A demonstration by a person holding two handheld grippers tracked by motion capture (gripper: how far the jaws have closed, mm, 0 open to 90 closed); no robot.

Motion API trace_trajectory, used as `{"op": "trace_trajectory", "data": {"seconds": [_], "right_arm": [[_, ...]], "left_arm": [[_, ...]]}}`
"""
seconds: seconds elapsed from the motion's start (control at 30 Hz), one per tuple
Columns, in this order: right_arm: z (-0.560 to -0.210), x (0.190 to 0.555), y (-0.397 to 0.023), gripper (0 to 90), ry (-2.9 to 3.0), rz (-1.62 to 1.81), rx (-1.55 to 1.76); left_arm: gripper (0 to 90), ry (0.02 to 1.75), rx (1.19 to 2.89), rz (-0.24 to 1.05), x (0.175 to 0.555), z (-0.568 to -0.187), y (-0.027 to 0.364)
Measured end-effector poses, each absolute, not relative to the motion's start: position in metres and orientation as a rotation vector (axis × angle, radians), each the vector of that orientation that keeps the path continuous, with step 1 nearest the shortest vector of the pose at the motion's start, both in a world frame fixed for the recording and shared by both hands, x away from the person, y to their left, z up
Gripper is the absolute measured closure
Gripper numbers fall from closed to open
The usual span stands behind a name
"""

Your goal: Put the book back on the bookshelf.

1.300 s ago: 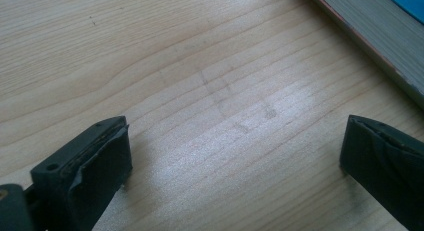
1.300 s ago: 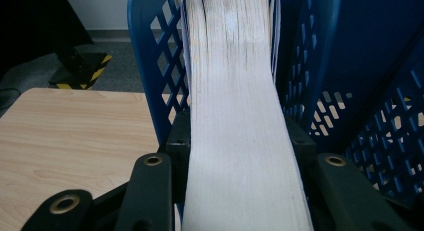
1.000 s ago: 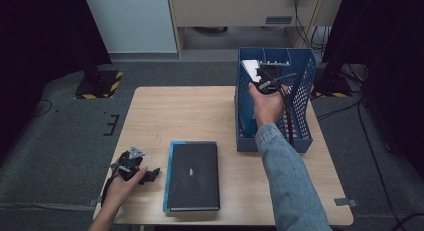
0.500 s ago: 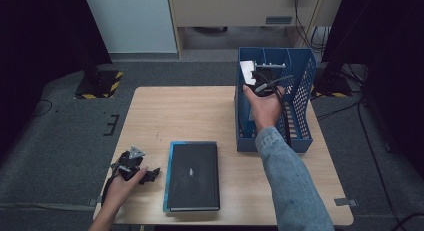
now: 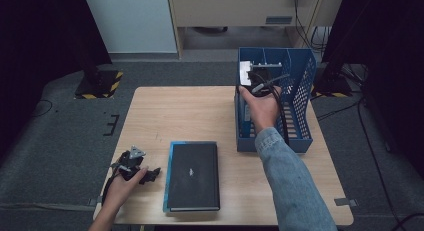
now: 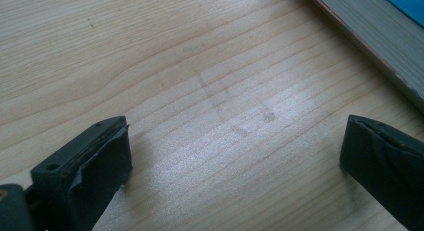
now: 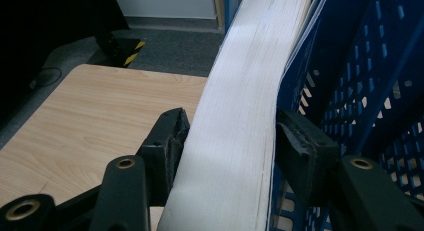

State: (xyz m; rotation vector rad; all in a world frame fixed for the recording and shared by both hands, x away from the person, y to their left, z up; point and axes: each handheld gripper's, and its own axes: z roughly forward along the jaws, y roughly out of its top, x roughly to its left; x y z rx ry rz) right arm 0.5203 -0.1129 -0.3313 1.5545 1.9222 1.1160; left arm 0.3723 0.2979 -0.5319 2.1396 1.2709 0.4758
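In the right gripper view a thick book (image 7: 240,91) with white page edges stands upright between my right gripper's (image 7: 230,133) jaws. It leans at the left wall of the blue crate (image 7: 360,66). The jaws have just been opening, and both pads still touch the book's sides. From above, the right gripper (image 5: 251,75) reaches into the crate (image 5: 302,98) at the book's white top (image 5: 244,72). My left gripper (image 5: 151,174) rests open near the table's front left corner. Its jaws (image 6: 235,156) stand wide over bare wood.
A black-covered book with a blue edge (image 5: 193,175) lies flat on the wooden table (image 5: 185,116), just right of the left gripper; its page edge (image 6: 365,36) shows in the left gripper view. A cable hangs from the right gripper over the crate.
The right hand has shifted slightly at the crate's left wall and the book's white top sits a little lower in view. The left hand has stayed put.
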Motion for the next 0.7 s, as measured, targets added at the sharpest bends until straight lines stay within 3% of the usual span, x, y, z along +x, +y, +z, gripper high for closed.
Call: {"op": "trace_trajectory", "data": {"seconds": [0.37, 0.7], "right_arm": [[-0.331, 0.521, -0.117, 42.5, 1.950, 1.138, 1.549], [-0.328, 0.515, -0.130, 21.4, 1.958, 1.163, 1.499]], "left_arm": [[0.0, 1.271, 2.141, 0.475, 0.372, -0.532, 0.298], [0.0, 1.271, 2.140, 0.474, 0.372, -0.532, 0.297]]}}
